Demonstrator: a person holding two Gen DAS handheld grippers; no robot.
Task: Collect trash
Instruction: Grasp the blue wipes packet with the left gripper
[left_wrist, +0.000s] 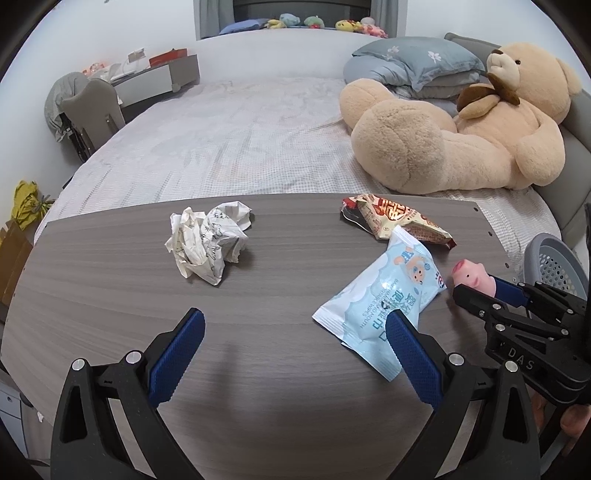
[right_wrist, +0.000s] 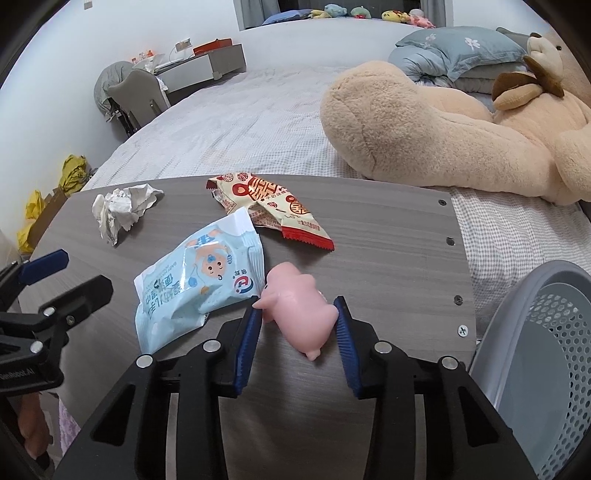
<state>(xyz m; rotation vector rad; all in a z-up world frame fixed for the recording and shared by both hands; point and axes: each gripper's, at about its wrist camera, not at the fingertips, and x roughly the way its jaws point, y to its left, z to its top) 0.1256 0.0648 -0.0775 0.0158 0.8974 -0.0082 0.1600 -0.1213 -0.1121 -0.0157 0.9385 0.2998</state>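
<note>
On the wood-grain table (left_wrist: 110, 280) lie a crumpled white paper ball (left_wrist: 208, 240), a red-and-cream snack wrapper (left_wrist: 395, 219) and a light blue baby-wipes packet (left_wrist: 384, 299). My left gripper (left_wrist: 295, 317) hovers open over the table's near side, its right fingertip over the packet's corner. In the right wrist view my right gripper (right_wrist: 295, 310) is shut on a pink pig toy (right_wrist: 299, 306) lying on the table (right_wrist: 388, 258), both blue pads against its sides. The wipes packet (right_wrist: 199, 280) touches the pig's snout, with the wrapper (right_wrist: 269, 206) and paper ball (right_wrist: 122, 210) beyond.
A grey perforated basket (right_wrist: 554, 332) stands just off the table's right edge, also at the right edge of the left wrist view (left_wrist: 554, 258). Behind the table is a bed (left_wrist: 229, 140) with a big teddy bear (left_wrist: 461, 136) and pillows (left_wrist: 417, 62).
</note>
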